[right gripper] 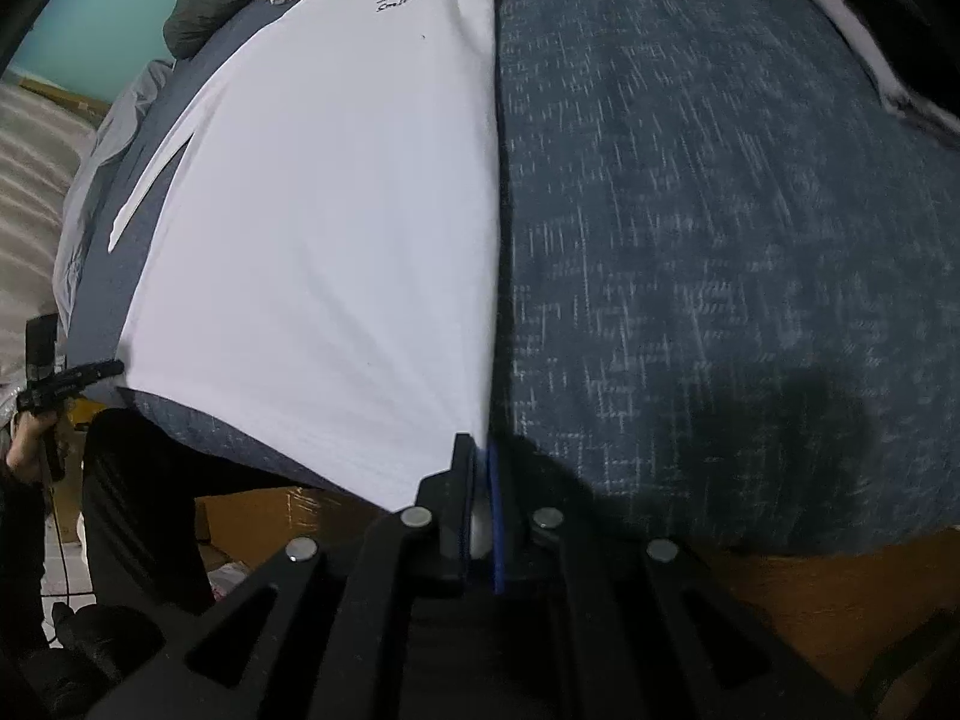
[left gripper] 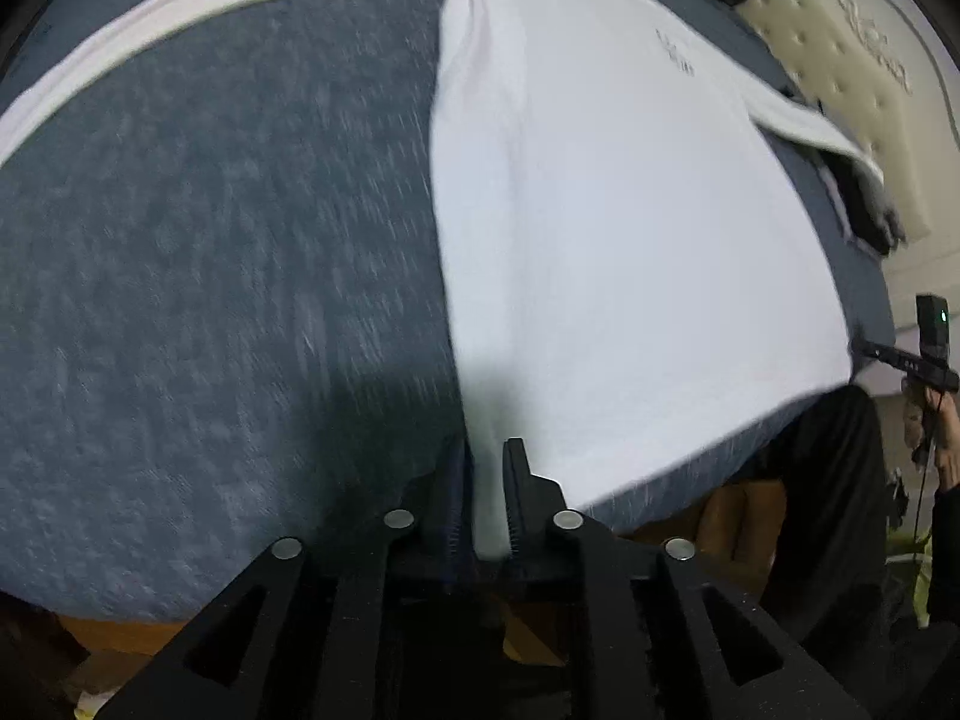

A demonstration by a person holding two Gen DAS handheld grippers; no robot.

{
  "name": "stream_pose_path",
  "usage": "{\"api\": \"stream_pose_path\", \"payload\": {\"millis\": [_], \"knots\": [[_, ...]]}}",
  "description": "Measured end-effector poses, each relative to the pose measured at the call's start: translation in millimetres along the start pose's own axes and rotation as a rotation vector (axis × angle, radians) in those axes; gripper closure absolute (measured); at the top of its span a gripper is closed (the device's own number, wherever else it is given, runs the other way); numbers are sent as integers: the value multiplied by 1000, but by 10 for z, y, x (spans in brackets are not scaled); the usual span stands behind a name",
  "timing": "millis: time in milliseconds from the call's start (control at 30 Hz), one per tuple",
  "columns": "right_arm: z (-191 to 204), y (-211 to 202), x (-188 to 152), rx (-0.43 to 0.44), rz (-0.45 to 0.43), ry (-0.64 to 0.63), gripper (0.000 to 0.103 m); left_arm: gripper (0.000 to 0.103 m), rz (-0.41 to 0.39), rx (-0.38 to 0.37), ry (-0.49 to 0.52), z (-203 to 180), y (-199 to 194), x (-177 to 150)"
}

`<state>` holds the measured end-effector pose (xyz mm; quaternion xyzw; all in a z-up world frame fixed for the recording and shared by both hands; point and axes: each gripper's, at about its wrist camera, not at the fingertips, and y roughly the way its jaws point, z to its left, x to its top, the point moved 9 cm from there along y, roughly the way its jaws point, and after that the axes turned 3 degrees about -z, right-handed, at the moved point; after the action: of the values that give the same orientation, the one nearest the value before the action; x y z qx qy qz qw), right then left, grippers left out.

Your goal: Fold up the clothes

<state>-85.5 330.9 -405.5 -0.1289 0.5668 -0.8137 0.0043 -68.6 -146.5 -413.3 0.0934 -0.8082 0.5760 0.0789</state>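
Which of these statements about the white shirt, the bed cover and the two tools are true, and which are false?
1. The white shirt lies spread on a blue-grey bed cover. True.
2. The shirt has a small dark print near its top. True.
3. The right tool is empty. False: it pinches the shirt's lower corner.
4. White cloth sits between the fingers of the left tool. True.
5. The shirt is folded into a small square. False: it lies flat and long.
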Motion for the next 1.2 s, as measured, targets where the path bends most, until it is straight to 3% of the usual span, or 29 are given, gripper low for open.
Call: {"api": "stream_pose_path", "payload": {"millis": [67, 100, 200, 367, 400, 633, 833, 1200], "knots": [[29, -134, 175, 20, -50, -6, 97, 68, -41, 13, -15, 75, -75, 243], [41, -216, 312, 39, -89, -2, 94, 66, -59, 15, -24, 98, -96, 340], [19, -348, 707, 59, -182, 27, 82, 65, -115, 0, -54, 151, -64, 796], [-86, -324, 1484, 105, -280, 120, 80, 65, -177, -36, -110, 75, 269, 1538], [-141, -318, 1655, 108, -290, 131, 80, 65, -182, -34, -116, 93, 316, 1537], [-325, 47, 2385, 104, -285, 155, 80, 65, -245, -48, -170, 230, 514, 2070], [-487, 339, 2844, 110, -273, 214, 80, 65, -243, -78, -217, 329, 785, 2434], [-592, 646, 3199, 149, -285, 257, 79, 65, -282, -124, -247, 377, 877, 2833]]}}
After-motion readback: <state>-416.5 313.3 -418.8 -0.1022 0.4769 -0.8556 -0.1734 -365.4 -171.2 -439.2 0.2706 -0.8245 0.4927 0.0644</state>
